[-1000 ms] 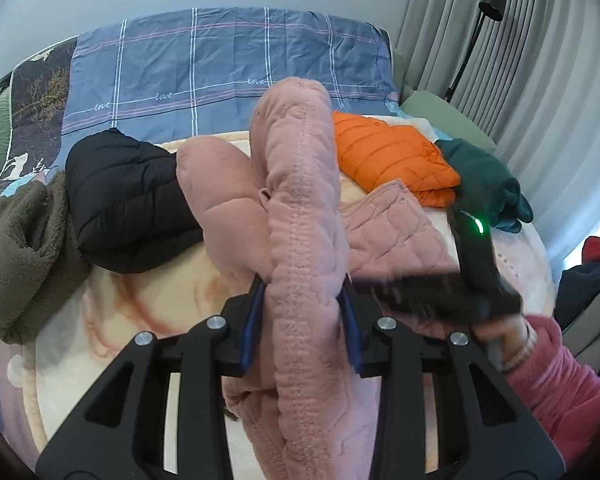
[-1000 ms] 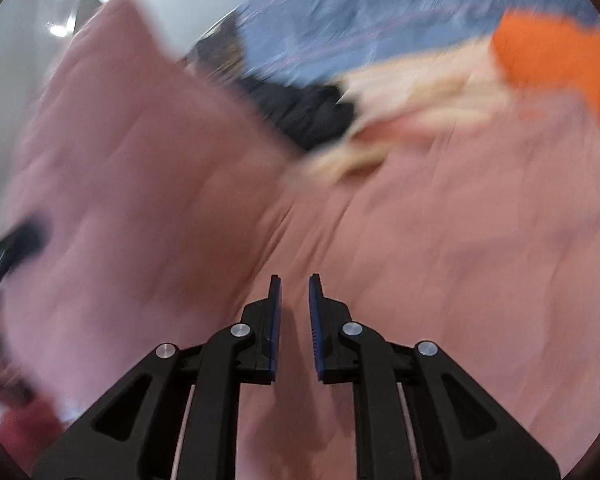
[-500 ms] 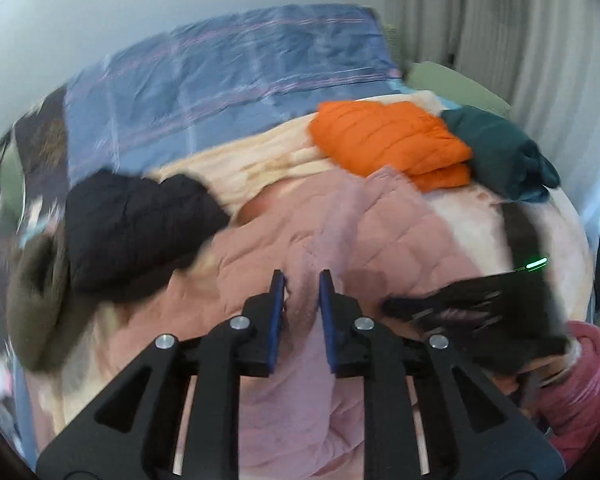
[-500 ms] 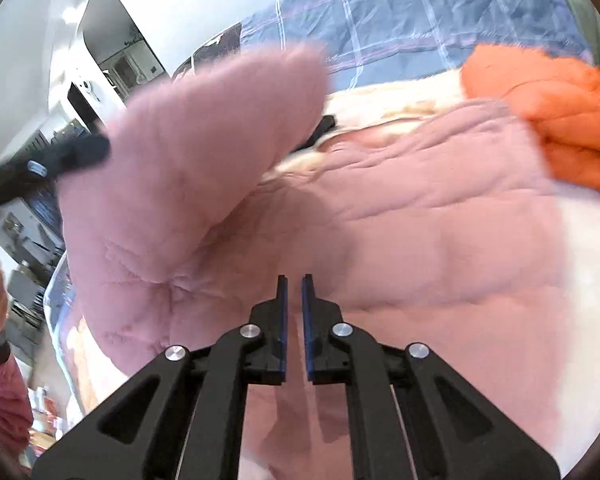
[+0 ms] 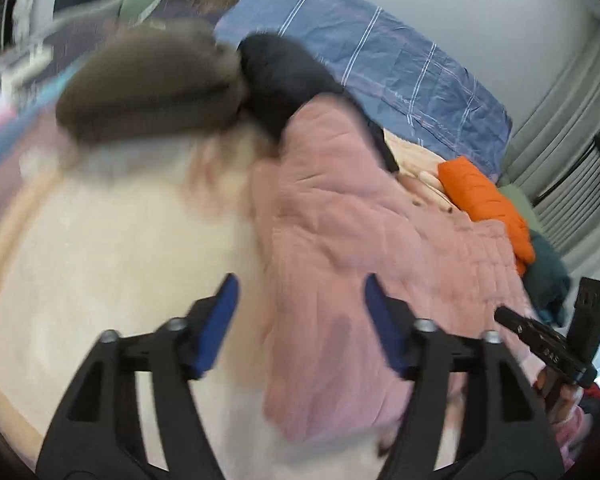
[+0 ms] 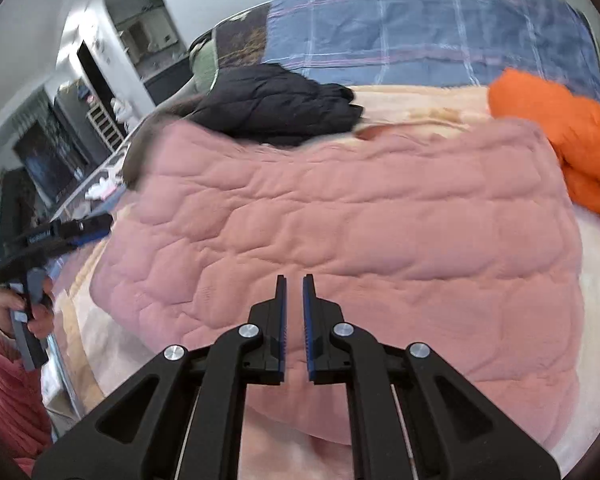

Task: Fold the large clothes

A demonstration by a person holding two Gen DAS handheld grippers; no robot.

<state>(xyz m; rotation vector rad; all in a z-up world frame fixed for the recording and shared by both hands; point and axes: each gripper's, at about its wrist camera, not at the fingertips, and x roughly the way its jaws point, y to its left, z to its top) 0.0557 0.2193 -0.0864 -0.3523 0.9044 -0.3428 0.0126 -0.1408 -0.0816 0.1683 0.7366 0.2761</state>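
Observation:
A pink quilted jacket (image 5: 360, 240) (image 6: 340, 220) lies spread flat on the cream blanket (image 5: 120, 260) of a bed. My left gripper (image 5: 300, 284) hovers over the jacket's left edge. Its jaws are opening wide and the pads press on nothing. The right wrist view shows that gripper (image 6: 94, 226) at the far left, held by a hand in a red sleeve (image 6: 4, 380). My right gripper (image 6: 295, 280) hangs over the near middle of the jacket, shut to a thin gap with nothing between its pads. Its black body (image 5: 540, 344) shows at the right of the left wrist view.
A black puffer jacket (image 6: 276, 100) and an olive-brown garment (image 5: 152, 84) lie beyond the pink one. Folded orange (image 6: 560, 128) and teal (image 5: 544, 268) garments sit to the right. A blue plaid quilt (image 6: 420, 28) covers the far end of the bed. Furniture stands off the bed's left side.
My left gripper let go of the raised pink fold, swung left and down with a roll, and opened. The fold now lies flat on the jacket. My right gripper stayed shut and shifted slightly.

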